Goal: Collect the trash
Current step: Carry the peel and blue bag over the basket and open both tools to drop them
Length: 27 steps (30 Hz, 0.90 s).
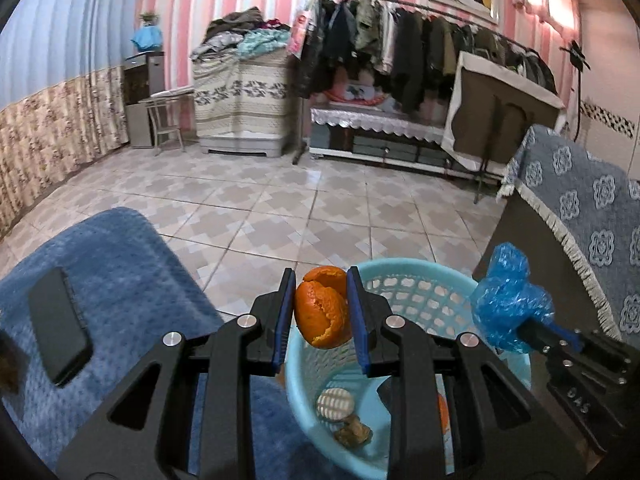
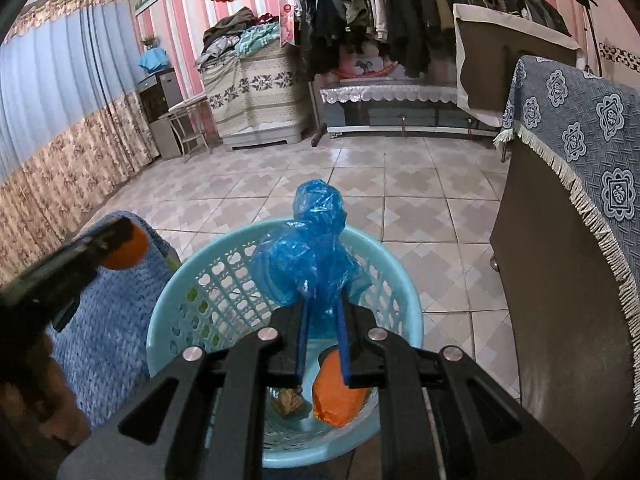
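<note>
Clamped between the blue pads of the left gripper [image 1: 321, 306] is a curl of orange peel [image 1: 323, 307], pinched at its sides so it hangs free above the near rim of the pale blue basket [image 1: 420, 276]. That looks deliberate: held over the opening, it should fall inside once the pads part. To its right, the right gripper [image 2: 321, 314] is squeezed nearly together on the neck of a crumpled blue plastic bag [image 2: 310, 240], whose bulk stands up beyond the fingertips, over the middle of the basket. Both pieces of rubbish appear ready for dropping, not yet let go.

Down in the basket lie another piece of orange peel [image 2: 338, 394], a brownish scrap [image 2: 286, 402] and a pale ribbed disc [image 1: 335, 404].

Both tools tilt downward toward the basket, side by side, the left one at the near-left rim, the right one more central.

Left of the basket is a seat draped in a blue blanket [image 1: 132, 264] with a dark phone [image 1: 58, 326] on it; right of it stands a cabinet under a patterned blue cloth [image 2: 580, 128]. Tiled floor [image 1: 280, 208] stretches beyond.
</note>
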### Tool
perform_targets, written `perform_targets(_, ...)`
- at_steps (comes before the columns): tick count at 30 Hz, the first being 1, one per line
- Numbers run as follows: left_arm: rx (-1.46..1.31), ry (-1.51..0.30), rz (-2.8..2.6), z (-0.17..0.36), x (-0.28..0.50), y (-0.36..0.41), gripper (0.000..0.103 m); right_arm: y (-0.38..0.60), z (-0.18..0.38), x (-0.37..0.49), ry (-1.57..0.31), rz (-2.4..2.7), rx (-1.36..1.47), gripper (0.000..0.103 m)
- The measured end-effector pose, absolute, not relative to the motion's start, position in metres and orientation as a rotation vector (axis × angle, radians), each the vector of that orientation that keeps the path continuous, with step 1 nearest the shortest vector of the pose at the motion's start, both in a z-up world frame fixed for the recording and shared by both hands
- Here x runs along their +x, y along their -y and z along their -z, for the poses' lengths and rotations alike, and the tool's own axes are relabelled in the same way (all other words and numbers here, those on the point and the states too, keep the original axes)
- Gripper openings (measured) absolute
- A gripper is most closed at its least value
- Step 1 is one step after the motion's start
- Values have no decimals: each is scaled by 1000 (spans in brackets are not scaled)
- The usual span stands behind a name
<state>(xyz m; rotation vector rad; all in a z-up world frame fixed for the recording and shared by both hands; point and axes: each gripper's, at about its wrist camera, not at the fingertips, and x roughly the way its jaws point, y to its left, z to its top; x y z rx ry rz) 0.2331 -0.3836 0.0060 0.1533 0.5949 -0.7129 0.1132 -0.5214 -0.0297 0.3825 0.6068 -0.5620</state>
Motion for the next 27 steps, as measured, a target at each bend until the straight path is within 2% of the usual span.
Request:
perform_targets(4,188,-611,737,5,234,404,25,521,33,116,-607,552,396,13)
perform_targets(8,200,-607,757,3,233,418,30,520,35,118,-609,543,398,13)
perform_targets(9,201,-599,751,2,233,417,40,521,36,118,-611,540,400,13)
perform_targets(10,200,-594,747,0,234,415,58,525,38,118,-613,537,401,13)
perform_targets(12,182,-583,724,-2,237,409,75,525,40,118,-618,537,402,13)
perform_targets(15,162,-581,704,-7,243,397,77,526,40,119,-614,539,405,13)
perform_targets(22,135,-527,581,-24,256,355,93,521,39,127,-615,525,381,13)
perform_targets(27,137,-495,506,-35,262,328,95,507,42,141,-633,499,355,13)
